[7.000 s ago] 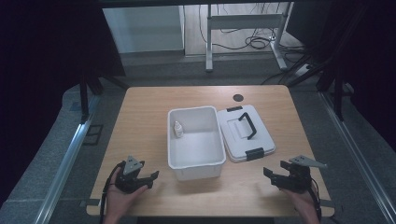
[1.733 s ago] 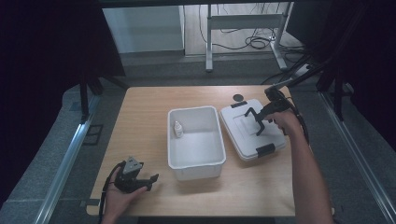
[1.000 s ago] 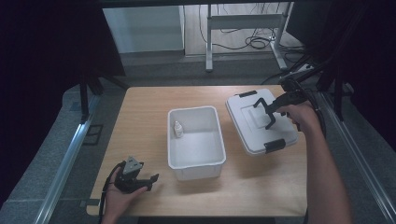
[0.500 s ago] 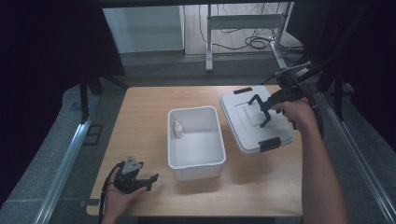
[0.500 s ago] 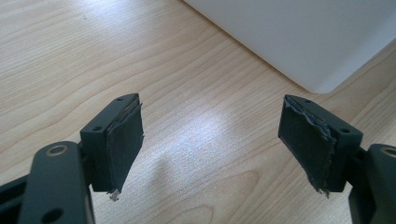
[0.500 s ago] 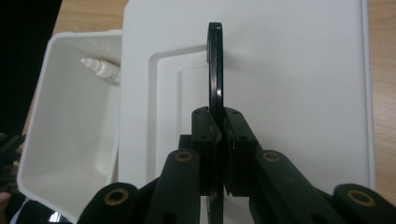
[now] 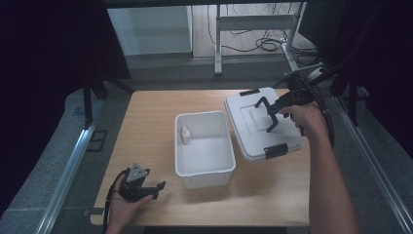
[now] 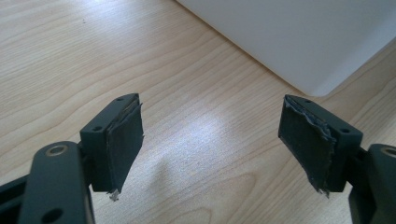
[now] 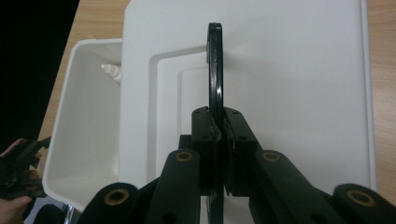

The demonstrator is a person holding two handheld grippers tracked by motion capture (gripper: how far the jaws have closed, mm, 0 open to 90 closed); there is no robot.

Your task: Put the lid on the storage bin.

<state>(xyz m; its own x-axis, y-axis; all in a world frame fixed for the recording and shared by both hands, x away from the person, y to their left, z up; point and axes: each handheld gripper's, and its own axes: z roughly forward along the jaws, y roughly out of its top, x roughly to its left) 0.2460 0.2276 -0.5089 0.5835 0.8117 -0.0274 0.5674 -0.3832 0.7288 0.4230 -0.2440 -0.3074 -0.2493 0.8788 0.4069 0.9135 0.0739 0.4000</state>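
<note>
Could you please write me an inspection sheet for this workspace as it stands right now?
Surface: wooden table, bare around the bin.
Job's things: open white bin at centre holds a small bottle; white lid to its right, held by its black handle.
Clutter: nothing seen.
Grippers: right gripper shut on the handle; left gripper open, low over the table's near left.
Cables: one trails from the right gripper; more on the floor beyond.
Surroundings: dark curtains, metal frame legs.
</note>
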